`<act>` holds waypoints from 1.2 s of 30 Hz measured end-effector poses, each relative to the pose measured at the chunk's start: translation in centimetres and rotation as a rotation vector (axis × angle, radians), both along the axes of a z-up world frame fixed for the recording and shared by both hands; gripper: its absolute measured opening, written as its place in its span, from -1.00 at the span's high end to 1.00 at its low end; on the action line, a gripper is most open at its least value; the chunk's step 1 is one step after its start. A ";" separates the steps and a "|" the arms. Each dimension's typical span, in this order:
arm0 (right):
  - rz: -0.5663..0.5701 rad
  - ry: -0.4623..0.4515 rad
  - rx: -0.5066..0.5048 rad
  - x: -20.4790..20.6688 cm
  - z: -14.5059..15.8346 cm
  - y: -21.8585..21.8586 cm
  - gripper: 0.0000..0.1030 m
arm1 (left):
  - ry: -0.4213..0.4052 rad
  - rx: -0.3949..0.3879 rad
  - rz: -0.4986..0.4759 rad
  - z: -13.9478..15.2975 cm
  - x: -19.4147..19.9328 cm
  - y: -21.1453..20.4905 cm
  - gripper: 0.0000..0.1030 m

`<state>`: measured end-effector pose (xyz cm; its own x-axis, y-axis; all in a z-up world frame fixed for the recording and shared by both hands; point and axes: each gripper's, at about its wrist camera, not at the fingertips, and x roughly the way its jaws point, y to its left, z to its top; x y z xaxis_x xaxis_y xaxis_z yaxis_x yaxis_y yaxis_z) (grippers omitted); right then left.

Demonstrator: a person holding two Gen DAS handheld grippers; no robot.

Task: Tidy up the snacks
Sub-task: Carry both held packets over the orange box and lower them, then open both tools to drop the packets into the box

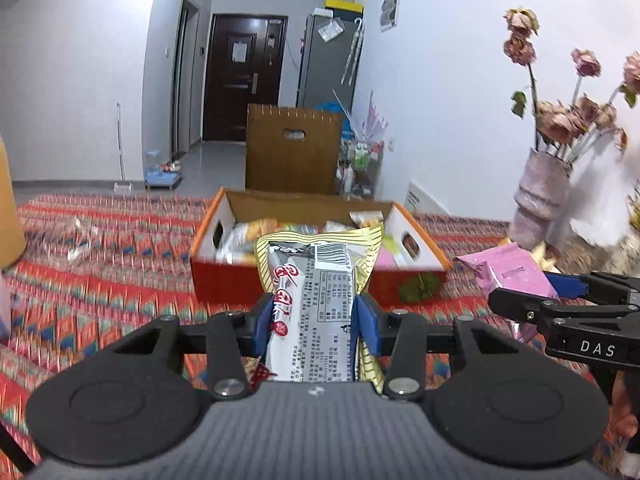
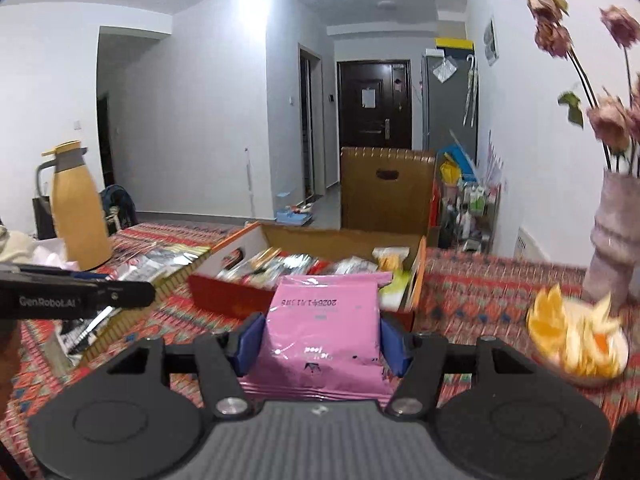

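the left tongs [image 1: 314, 320] are clamped on a yellow-and-silver snack packet [image 1: 320, 280], its blue pads pressing both sides so the packet stands upright between them. straight ahead of these tongs, close by, sits an open cardboard box [image 1: 224, 280] with orange edges on the worktop [image 1: 100, 248], which wears a red patterned cloth; the box already holds a jumble of other packets.

the right tongs [image 2: 320, 338] are clamped on a pink snack packet [image 2: 324, 320], gripped at both sides with its printed date upside down. the same box [image 2: 228, 296] lies just ahead of them and a little to the left. to the right of these tongs, near them, is a bowl [image 2: 576, 344] of orange pieces, blurred, and beyond it a vase [image 2: 612, 240] of dried flowers. far to their left stands a yellow jug [image 2: 78, 208], with more packets [image 2: 160, 260] lying between it and the box.
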<state>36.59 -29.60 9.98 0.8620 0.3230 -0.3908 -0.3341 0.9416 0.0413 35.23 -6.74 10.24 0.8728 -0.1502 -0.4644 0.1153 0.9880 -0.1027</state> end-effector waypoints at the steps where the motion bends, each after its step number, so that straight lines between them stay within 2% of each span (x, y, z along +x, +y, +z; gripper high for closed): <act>1: 0.004 -0.009 -0.005 1.0 0.3 0.1 -0.17 | -0.012 0.003 -0.001 0.3 0.8 0.0 0.14; 9: 0.009 -0.034 -0.050 9.5 1.5 1.0 -0.17 | -0.063 0.003 -0.005 1.6 9.2 -0.8 0.13; 15: -0.006 -0.060 -0.047 16.0 2.2 2.2 -0.17 | 0.028 -0.115 -0.008 0.6 18.1 -1.4 0.13; 20: -0.028 0.013 -0.006 22.9 0.5 2.8 -0.17 | 0.074 -0.143 0.002 -1.1 23.6 -2.5 0.15; 22: -0.045 0.052 0.007 25.3 -0.8 2.6 -0.17 | 0.068 -0.106 0.036 -2.2 25.0 -3.1 0.13; 25: -0.059 0.122 0.013 28.4 -2.8 2.5 -0.17 | 0.119 -0.138 0.015 -4.0 26.8 -3.4 0.13; 27: -0.069 0.168 -0.006 29.9 -4.2 2.5 -0.19 | 0.137 -0.132 0.005 -5.4 27.8 -3.9 0.12; 29: -0.080 0.248 -0.032 31.7 -5.8 2.4 -0.20 | 0.176 -0.083 -0.005 -6.8 29.0 -4.6 0.07; 30: -0.080 0.297 -0.004 32.5 -6.2 2.0 -0.12 | 0.187 -0.080 -0.004 -7.4 29.3 -4.7 0.02; 32: -0.081 0.293 0.036 32.6 -6.0 1.3 -0.11 | 0.202 -0.088 0.004 -8.3 29.4 -4.6 -0.13; 33: -0.095 0.283 0.029 32.5 -6.0 1.2 -0.24 | 0.202 -0.092 0.005 -8.3 29.4 -4.5 -0.24; 36: -0.093 0.283 0.058 32.4 -6.1 0.7 -0.23 | 0.194 -0.104 0.005 -8.1 29.0 -4.4 -0.37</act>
<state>69.00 -28.86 3.88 0.7487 0.2763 -0.6026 -0.2137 0.9611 0.1751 64.25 -11.15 2.16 0.7697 -0.2022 -0.6056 0.0792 0.9714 -0.2238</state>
